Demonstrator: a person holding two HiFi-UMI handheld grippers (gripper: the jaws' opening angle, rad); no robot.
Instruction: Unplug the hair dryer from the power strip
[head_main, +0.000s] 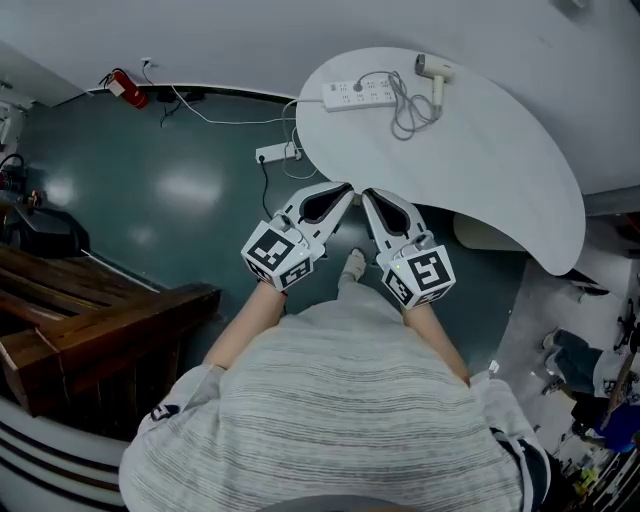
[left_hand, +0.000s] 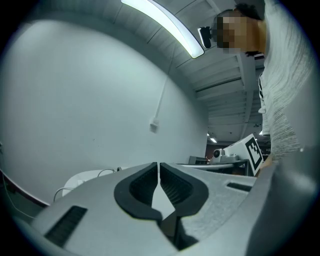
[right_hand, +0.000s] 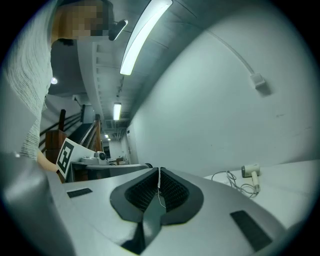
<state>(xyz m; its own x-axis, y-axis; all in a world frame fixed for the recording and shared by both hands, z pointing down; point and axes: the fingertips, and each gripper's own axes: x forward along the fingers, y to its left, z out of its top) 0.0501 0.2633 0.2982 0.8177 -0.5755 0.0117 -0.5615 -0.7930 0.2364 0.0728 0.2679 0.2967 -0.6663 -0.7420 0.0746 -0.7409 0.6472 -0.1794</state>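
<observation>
Dryer (head_main: 434, 70) waits beyond my left claw (head_main: 346, 188) and right claw (head_main: 367, 194), both shut and empty by the table's (head_main: 520, 200) near edge. Strip (head_main: 358, 94) lies crosswise straight ahead, far side; the dryer is just right of it, nearer my right claw.

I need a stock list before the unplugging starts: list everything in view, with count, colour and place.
table: 1, white, curved, ahead of the person
power strip: 1, white, far left part of the table
hair dryer: 1, white, on the table, right of the power strip
cord: 1, pale, looped between hair dryer and power strip
extension socket: 1, white, on the floor by the table's left edge
red object: 1, by the far wall, too small to name
wooden bench: 1, brown, at left
floor: dark teal
shoe: 1, pale, below the tongs
sweater: 1, grey striped
left tongs: 1, white, shut, empty
right tongs: 1, white, shut, empty
</observation>
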